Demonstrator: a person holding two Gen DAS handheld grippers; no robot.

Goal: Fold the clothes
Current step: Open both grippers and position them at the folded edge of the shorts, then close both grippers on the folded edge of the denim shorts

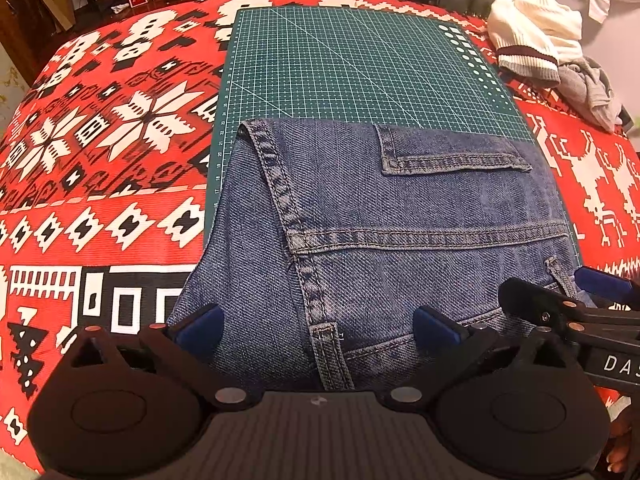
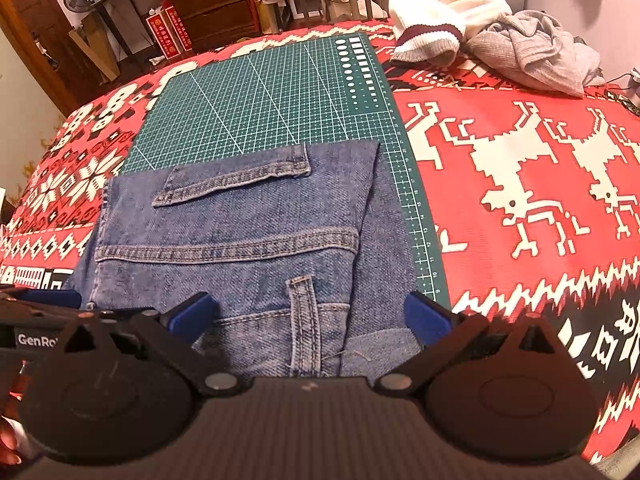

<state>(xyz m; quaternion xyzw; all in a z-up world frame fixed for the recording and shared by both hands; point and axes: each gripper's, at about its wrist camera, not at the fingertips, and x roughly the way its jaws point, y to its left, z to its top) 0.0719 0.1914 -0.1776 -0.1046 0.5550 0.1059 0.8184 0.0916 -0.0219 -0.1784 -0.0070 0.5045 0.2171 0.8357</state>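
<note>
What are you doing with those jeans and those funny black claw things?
A person is folding clothes with two handheld grippers. A pair of blue denim jeans lies folded into a compact bundle on the green gridded cutting mat, which sits on a red patterned tablecloth. The left gripper and the right gripper both hang open at the jeans' near edge, gripping nothing. A cream knitted sweater and a crumpled grey garment wait in the far right corner.

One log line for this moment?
jeans folded on green mat | left tool open | right tool open | both over near edge
</note>
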